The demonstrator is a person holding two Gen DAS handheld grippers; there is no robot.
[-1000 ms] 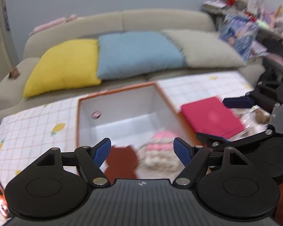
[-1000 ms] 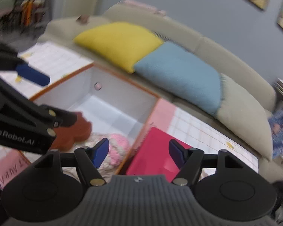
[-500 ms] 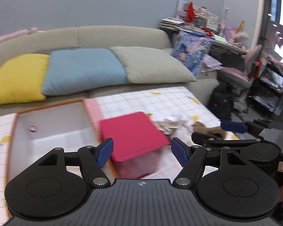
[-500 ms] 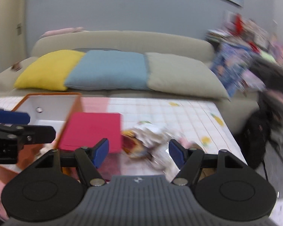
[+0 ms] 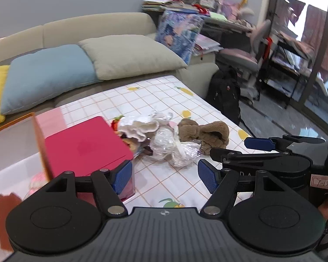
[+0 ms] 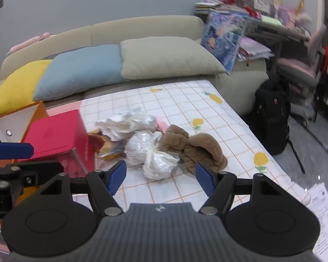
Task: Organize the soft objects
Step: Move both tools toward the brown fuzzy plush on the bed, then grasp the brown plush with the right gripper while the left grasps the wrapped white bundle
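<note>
A pile of soft things lies mid-table: a brown plush toy (image 5: 204,134) (image 6: 194,148), a white toy wrapped in clear plastic (image 5: 175,144) (image 6: 150,152) and a white frilly cloth (image 5: 140,126) (image 6: 122,124). My left gripper (image 5: 164,176) is open and empty, short of the pile beside the red box (image 5: 83,146) (image 6: 59,135). My right gripper (image 6: 160,177) is open and empty too, just in front of the wrapped toy. Each gripper shows side-on in the other's view, the right gripper (image 5: 231,147) and the left gripper (image 6: 21,159). A white bin with an orange rim (image 5: 11,144) (image 6: 17,118) stands left of the box.
A pink soft item (image 5: 36,180) and a brown bear shape (image 5: 5,214) lie in the bin. Behind the table is a sofa with a yellow cushion (image 6: 17,87), a blue cushion (image 6: 81,69) and a beige cushion (image 6: 166,56). A black backpack (image 6: 271,113) sits on the floor past the table's right edge.
Both views have swung right, from the bin to the pile of soft toys. The right gripper has rolled upright. Both grippers stay empty, and the left jaws have narrowed a little.
</note>
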